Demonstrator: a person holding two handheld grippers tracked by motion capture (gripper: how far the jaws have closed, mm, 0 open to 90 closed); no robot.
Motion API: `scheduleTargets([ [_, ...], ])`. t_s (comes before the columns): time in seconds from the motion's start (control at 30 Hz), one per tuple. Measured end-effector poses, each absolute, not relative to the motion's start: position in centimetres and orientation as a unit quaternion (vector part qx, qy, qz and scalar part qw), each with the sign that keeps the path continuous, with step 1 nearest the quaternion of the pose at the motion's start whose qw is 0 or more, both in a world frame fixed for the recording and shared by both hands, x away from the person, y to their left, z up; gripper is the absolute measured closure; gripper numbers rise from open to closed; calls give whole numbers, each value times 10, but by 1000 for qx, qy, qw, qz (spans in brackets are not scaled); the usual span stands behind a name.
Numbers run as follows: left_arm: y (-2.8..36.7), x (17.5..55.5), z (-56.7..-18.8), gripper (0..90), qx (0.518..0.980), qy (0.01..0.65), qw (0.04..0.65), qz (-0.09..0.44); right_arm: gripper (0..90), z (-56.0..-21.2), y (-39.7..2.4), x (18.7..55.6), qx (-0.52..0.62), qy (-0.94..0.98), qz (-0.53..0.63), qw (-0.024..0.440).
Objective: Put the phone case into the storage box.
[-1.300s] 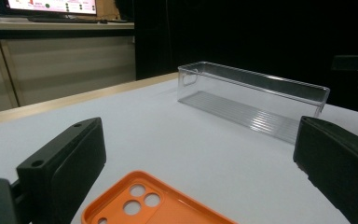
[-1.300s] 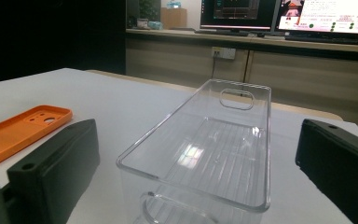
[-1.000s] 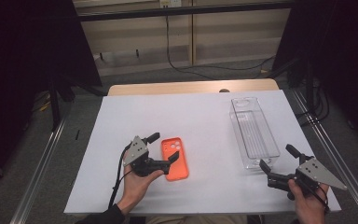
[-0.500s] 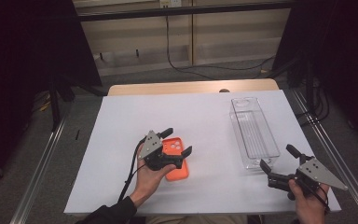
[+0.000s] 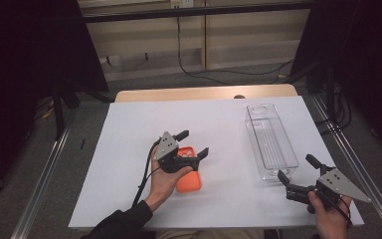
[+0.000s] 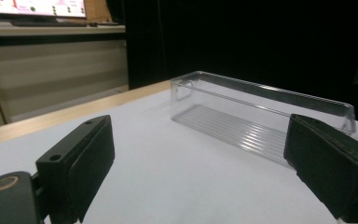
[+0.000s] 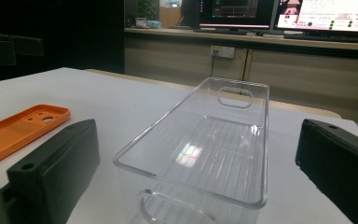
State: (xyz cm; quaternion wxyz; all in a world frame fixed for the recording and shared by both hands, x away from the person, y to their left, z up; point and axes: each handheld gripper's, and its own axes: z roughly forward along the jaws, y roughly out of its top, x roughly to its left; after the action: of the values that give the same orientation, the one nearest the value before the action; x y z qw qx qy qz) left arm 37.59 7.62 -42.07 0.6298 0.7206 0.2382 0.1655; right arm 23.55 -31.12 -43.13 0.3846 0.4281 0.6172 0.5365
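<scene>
An orange phone case [image 5: 189, 182] lies flat on the white table [image 5: 129, 129], its cut-outs facing the right gripper view [image 7: 21, 128]. My left gripper [image 5: 193, 143] is over the case's far end and hides it. Its jaws have just been closing a little but stand open with nothing between them, and they point toward the clear plastic bin [image 6: 261, 114]. My right gripper [image 5: 298, 169] rests at the table's near right corner, open and aimed at the bin's near end [image 7: 200, 140], apart from it.
The clear bin [image 5: 271, 142] lies lengthwise on the right half of the table and holds nothing. A wooden strip [image 5: 204, 93] runs along the table's far edge. Metal rails [image 5: 45, 174] flank both sides.
My left gripper has moved right from beside the orange case to over its far end, and turned toward the bin. The right gripper has kept still.
</scene>
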Motion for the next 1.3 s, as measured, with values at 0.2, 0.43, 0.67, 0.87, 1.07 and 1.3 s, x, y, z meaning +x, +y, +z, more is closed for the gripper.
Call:
scheduleTargets([
  [0.2, 75, 373, -420, 222, 724, 224, 633, 155, 0, -431, -311, 234, 426, 616, 538, 387],
  [0.43, 79, 376, -419, 398, 728, 221, 633, 143, 0, -431, -311, 234, 426, 617, 535, 388],
  [0.67, 77, 377, -419, 550, 746, 198, 625, 116, 0, -431, -311, 234, 426, 618, 535, 388],
  [0.87, 76, 377, -415, 769, 760, 184, 617, 91, 0, -431, -311, 233, 426, 617, 537, 387],
  [1.07, 76, 380, -413, 900, 774, 176, 603, 73, 0, -431, -311, 233, 426, 617, 537, 387],
  [1.3, 65, 392, -413, 900, 819, 179, 543, 35, 0, -431, -311, 233, 426, 617, 536, 387],
])
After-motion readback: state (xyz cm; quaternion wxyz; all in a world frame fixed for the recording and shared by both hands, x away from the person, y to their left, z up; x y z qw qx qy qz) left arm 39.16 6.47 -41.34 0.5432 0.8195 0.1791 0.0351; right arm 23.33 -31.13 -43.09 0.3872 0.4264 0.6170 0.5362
